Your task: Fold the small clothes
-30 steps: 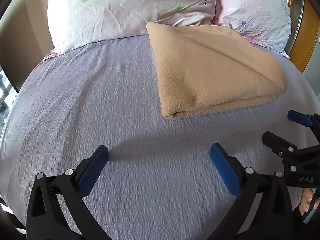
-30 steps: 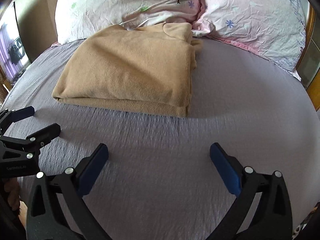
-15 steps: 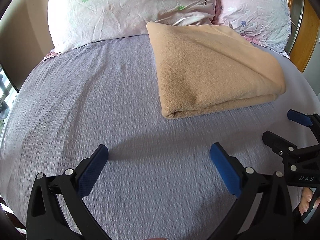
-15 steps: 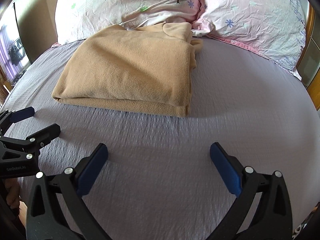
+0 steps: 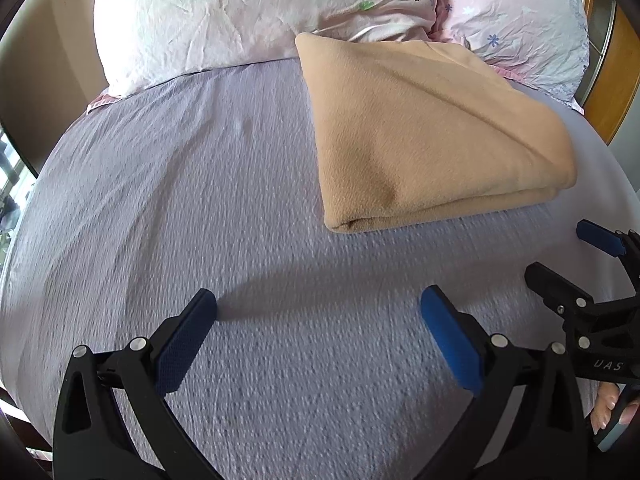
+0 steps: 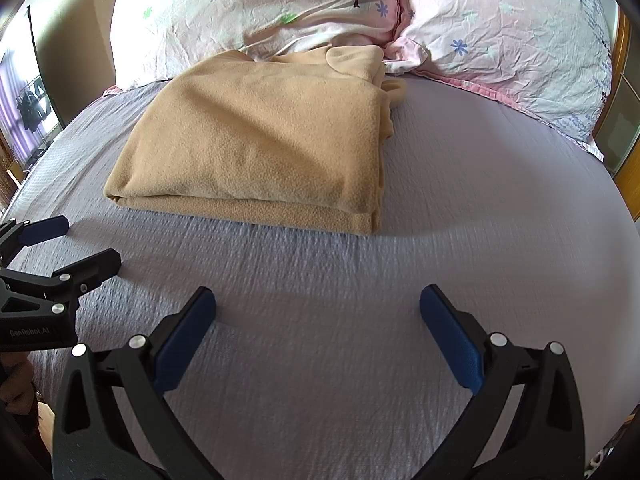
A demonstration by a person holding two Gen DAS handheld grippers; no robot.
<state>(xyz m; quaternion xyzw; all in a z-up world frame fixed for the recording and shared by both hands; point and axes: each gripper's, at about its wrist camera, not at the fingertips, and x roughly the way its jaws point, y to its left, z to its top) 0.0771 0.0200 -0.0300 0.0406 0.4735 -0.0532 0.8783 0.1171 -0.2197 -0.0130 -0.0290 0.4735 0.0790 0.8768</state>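
A tan fleece garment (image 5: 432,132) lies folded into a thick rectangle on the lilac bed sheet (image 5: 200,200), its far end against the pillows. It also shows in the right wrist view (image 6: 264,140). My left gripper (image 5: 318,320) is open and empty, low over the sheet, in front of and left of the garment. My right gripper (image 6: 318,316) is open and empty, in front of the garment's right corner. Each gripper shows at the edge of the other's view: the right gripper (image 5: 568,256), the left gripper (image 6: 76,244).
Two pink floral pillows (image 6: 260,8) (image 6: 512,36) lie along the head of the bed. A wooden headboard (image 5: 612,80) stands at the right. A beige wall (image 5: 44,80) is at the left. Bare sheet (image 6: 500,200) surrounds the garment.
Nothing has changed apart from a very slight camera drift; both grippers stay open and hold their place.
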